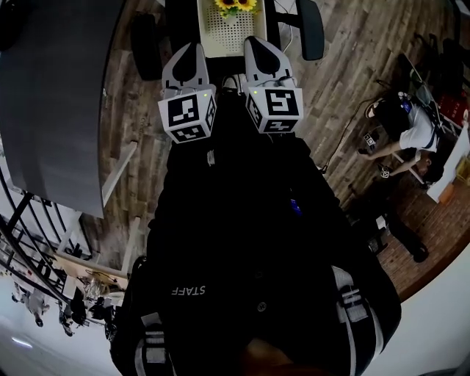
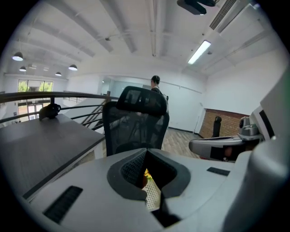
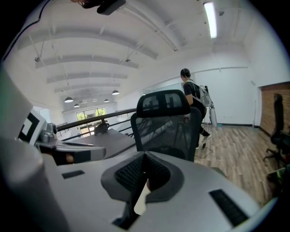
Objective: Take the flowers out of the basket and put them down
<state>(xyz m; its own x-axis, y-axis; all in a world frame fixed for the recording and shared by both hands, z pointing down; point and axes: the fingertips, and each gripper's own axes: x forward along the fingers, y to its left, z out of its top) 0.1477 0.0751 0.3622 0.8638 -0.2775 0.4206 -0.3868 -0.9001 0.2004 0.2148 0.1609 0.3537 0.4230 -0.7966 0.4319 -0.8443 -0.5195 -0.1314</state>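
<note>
Approach: left tool (image 1: 192, 51) and right tool (image 1: 258, 44), both closed, empty, just below the top-centre basket (image 1: 219, 37); next, open onto the flowers (image 1: 236, 6).

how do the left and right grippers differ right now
The left gripper wears a different square-marker pattern than the right gripper. Past the left gripper's jaws the sunflowers and white basket show; past the right gripper's, only a pale sliver. Both are shut, empty, side by side, pointing at the basket.
</note>
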